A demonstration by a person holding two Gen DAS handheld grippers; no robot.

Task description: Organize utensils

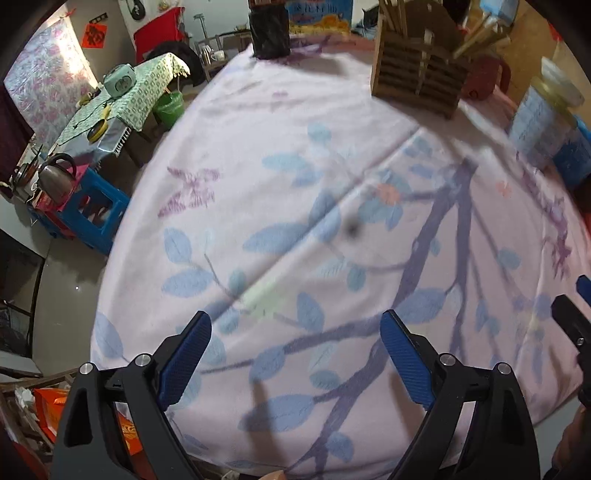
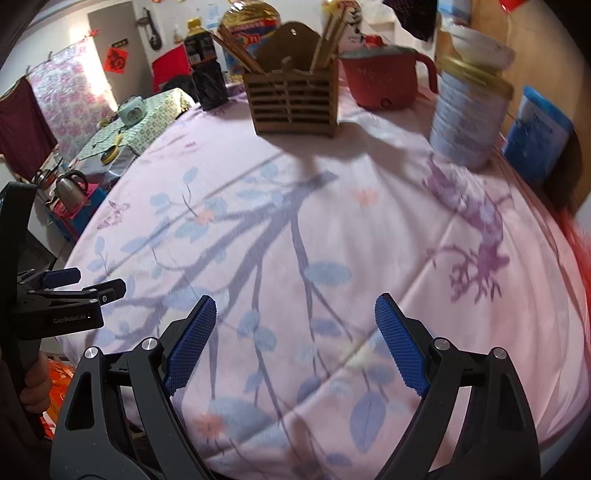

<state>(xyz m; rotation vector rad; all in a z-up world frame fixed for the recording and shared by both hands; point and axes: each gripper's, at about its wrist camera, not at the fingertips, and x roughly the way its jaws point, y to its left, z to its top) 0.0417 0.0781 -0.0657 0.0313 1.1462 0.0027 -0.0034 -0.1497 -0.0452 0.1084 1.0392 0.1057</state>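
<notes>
Both wrist views, hands low over the near edge of the surface (image 2: 369, 192), which is covered by a pale floral cloth. My left hand-held gripper (image 1: 295, 354) has its jaws spread wide with only cloth between the blue pads (image 1: 184, 354). My right hand-held gripper (image 2: 295, 343) is likewise spread and carries nothing; its pads (image 2: 400, 343) frame bare cloth.

The task's things sit at the far side: a slatted wooden utensil holder (image 2: 295, 99) with two bundles of chopsticks (image 2: 332, 33) standing in it, one leaning left, one upright to the right. I see no loose utensil on the cloth in either view, though motion blur softens the near area, so a thin pale item could escape me.

Beside the holder stand a dark bottle (image 2: 205, 66), a red pot (image 2: 384, 79) and a tall tin (image 2: 469, 114) with a bowl (image 2: 484, 44) perched on its lid.

Risks as I judge them:
- Reaching across, a wrist could clip the tin and bring the bowl down.
- The holder looks light; a push on the leaning chopsticks could tip or slide it.
- The loose cloth may drag under a low pad, shifting everything on it.
- The two hand-held grippers are close together and could collide.
</notes>
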